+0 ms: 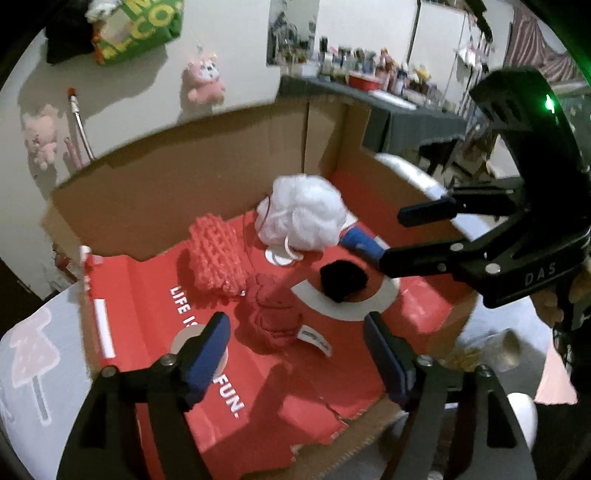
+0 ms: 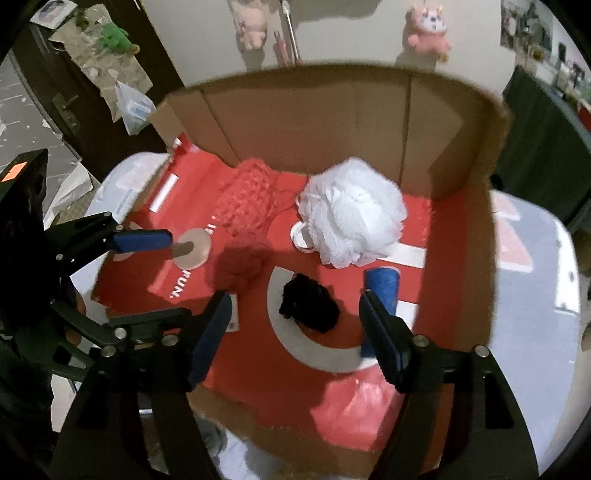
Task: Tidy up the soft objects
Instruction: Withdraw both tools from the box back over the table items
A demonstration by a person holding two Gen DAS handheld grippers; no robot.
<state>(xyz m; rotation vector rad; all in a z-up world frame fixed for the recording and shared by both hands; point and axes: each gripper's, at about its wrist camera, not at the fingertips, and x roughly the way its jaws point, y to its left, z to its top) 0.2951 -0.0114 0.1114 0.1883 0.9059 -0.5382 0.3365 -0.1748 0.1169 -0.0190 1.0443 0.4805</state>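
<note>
A cardboard box (image 1: 184, 192) with a red printed floor holds several soft things. A white mesh pouf (image 1: 306, 218) (image 2: 354, 214) lies at the back, a coral knitted piece (image 1: 218, 254) (image 2: 251, 195) to its left. In the middle are a dark red crumpled cloth (image 1: 273, 314) (image 2: 240, 264) with a white label, a black fuzzy lump (image 1: 343, 278) (image 2: 310, 306) and a blue roll (image 1: 360, 240) (image 2: 384, 288). My left gripper (image 1: 295, 328) (image 2: 173, 277) hangs open above the red cloth, holding nothing. Over the black lump my right gripper (image 2: 293, 301) (image 1: 393, 240) is open and empty.
The box stands on a table with a pale printed cover (image 1: 33, 369) (image 2: 532, 295). Tall cardboard flaps (image 2: 314, 118) rise at the back and right. Pink plush toys (image 1: 205, 79) (image 2: 428, 29) hang on the wall behind. A cluttered shelf (image 1: 369, 70) is at the far right.
</note>
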